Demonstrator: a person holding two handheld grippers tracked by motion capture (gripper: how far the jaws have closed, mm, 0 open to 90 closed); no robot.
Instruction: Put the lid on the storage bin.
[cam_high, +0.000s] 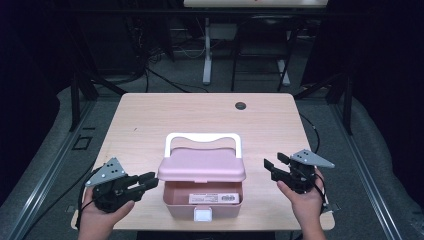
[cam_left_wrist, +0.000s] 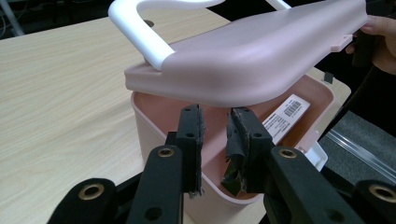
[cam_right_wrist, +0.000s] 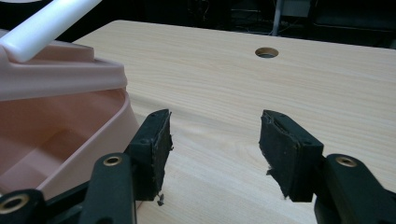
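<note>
Barcode label (cam_left_wrist: 286, 116), unreadable, inside pink box (cam_high: 172, 200); both claws spread, pinching nothing.

The rounded plastic storage box (cam_high: 202, 200) on the pale wood-grain worktop (cam_high: 150, 120) is dusty pink, a shade deeper inside than on its lid (cam_high: 202, 167). Above the lid arches a plain white plastic handle (cam_high: 202, 138), and a small white latch (cam_high: 203, 215) sits on the box's front. Inside the box lies a white label (cam_left_wrist: 286, 116) printed with black barcode stripes. Either side of the box, the left tongs (cam_high: 148, 181) and right tongs (cam_high: 274, 163) are matt black, each topped with a grey plate.
</note>
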